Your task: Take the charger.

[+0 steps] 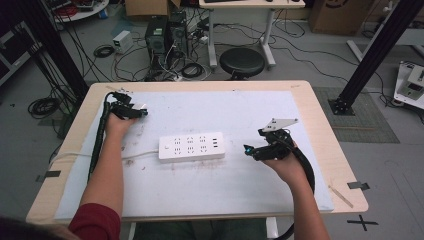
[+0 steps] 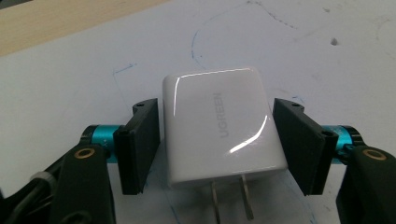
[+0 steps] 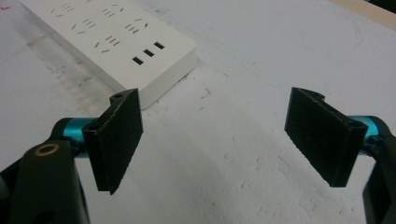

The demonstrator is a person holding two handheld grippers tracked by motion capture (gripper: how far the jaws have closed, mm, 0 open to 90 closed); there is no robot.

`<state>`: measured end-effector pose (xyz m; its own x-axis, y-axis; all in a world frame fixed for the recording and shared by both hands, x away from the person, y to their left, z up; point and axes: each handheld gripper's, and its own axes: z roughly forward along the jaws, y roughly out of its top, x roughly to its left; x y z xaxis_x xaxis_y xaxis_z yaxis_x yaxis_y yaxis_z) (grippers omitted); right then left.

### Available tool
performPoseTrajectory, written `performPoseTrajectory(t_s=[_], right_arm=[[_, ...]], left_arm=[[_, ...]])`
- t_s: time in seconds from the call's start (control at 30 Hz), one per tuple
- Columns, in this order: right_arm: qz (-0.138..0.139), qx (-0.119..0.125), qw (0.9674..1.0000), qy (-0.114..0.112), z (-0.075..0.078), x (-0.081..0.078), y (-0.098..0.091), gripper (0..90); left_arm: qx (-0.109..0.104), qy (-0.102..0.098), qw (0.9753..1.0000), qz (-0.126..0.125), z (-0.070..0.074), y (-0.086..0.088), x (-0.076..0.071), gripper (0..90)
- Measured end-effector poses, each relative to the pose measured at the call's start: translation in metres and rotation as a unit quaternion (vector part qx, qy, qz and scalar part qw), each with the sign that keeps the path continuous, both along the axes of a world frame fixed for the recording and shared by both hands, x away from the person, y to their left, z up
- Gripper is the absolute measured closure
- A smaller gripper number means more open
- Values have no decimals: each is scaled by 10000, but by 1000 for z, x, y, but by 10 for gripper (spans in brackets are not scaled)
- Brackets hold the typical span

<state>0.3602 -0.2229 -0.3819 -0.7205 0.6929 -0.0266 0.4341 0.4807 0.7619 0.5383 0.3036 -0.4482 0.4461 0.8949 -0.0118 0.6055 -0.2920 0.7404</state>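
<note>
I see the table (image 1: 320,150) under a white mat (image 1: 240,110), both grippers low over it. The power strip (image 1: 191,147) lies flat between the two grippers, just beyond my right gripper (image 3: 219,135) toward its left jaw; those jaws stand spread wide over bare mat. My left gripper (image 2: 217,140) has the white charger (image 2: 219,126) between its jaws, prongs (image 2: 231,198) pointing back at me. The left pad sits against the charger's side; at the right pad I can't tell whether it touches, so I can't call it a pinch.
</note>
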Motion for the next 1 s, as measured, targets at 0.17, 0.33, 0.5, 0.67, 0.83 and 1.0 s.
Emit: performPoseTrajectory(t_s=[0.17,0.33,0.5,0.67,0.83,1.0], right_arm=[[19,8,10000,-24,0,1,0,196],[-18,-1,10000,-8,0,0,-1,196],[-16,35,10000,0,1,0,-2,196],[4,100,9999,-22,2,-2,-2,196],[124,118,9998,-74,6,-6,-3,196],[196,165,9996,-124,14,-10,-5,196]], left_arm=[[24,-14,10000,-5,0,-2,0,371],[66,-35,10000,-27,2,-3,-1,423],[142,-1,9997,-219,10,-6,-5,424],[148,-164,9991,-351,33,-8,-17,424],[181,-414,9971,-620,61,-14,-48,424],[16,-670,9938,-891,87,-16,-88,424]])
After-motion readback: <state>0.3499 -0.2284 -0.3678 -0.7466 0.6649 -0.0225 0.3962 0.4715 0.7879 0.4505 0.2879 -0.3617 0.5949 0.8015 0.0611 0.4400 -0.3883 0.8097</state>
